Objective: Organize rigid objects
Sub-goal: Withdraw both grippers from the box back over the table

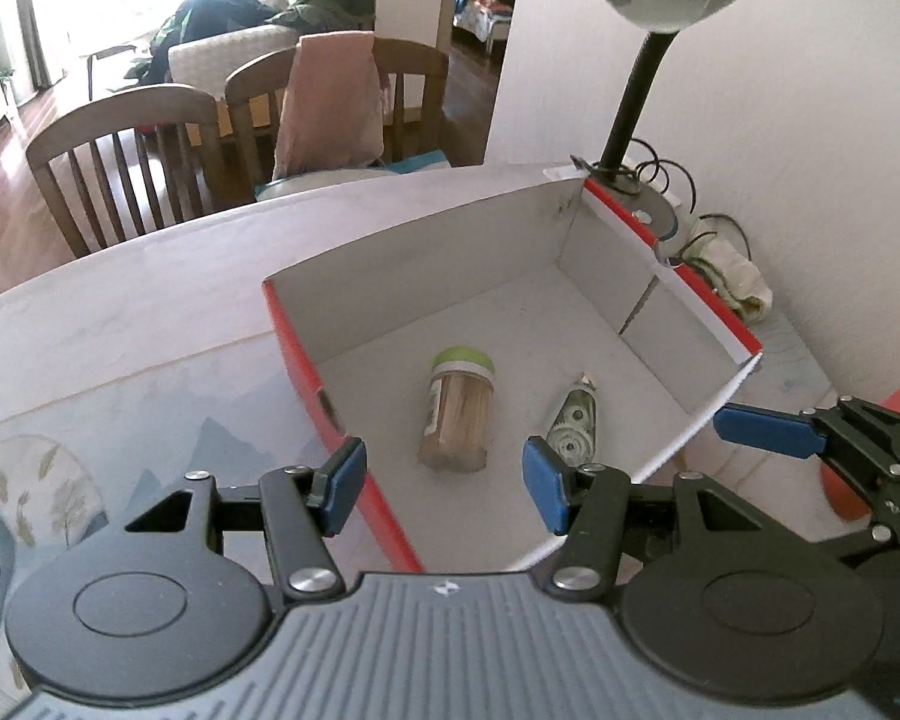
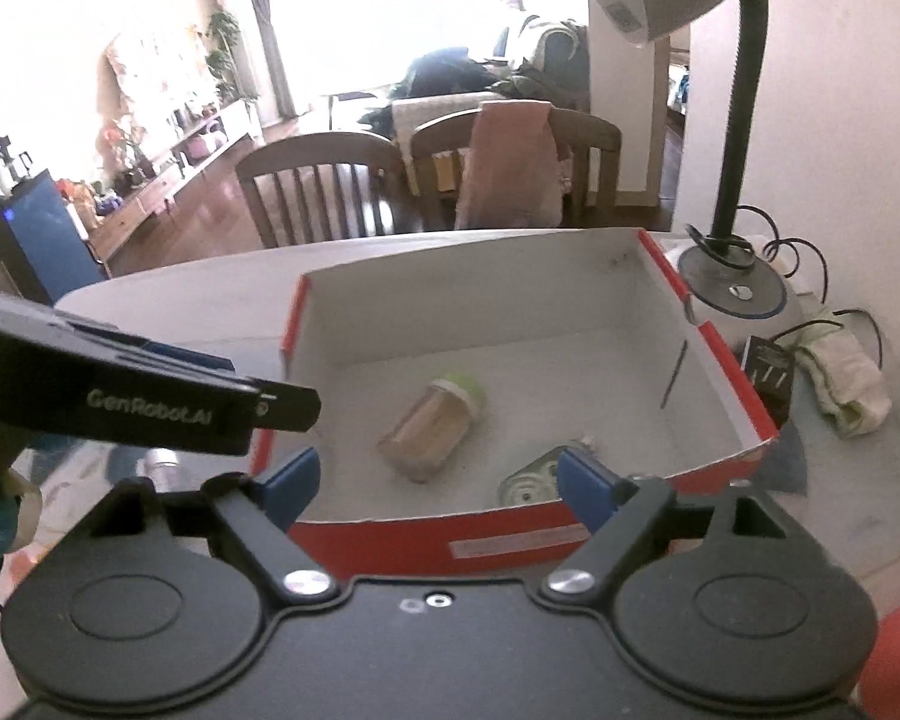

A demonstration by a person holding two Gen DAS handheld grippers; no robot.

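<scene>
Both the left gripper [image 1: 444, 483] and the right gripper [image 2: 441, 489] hang empty with jaws apart above the red box [image 2: 510, 540], where the toothpick jar [image 1: 457, 414] and correction tape [image 1: 573, 432] lie gathered for tidying

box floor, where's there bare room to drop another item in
Free: the far half of the box, between the toothpick jar and the back wall, and the near-left corner. Crowded: the near-right corner by the correction tape. Both grippers' fingers are empty.

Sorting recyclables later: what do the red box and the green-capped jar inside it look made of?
Red box: likely cardboard, with a thin folded wall, matte white inside and a printed red outside. Jar: seemingly clear plastic, wooden sticks visible through it, with a smooth green cap; glass can't be excluded.
</scene>
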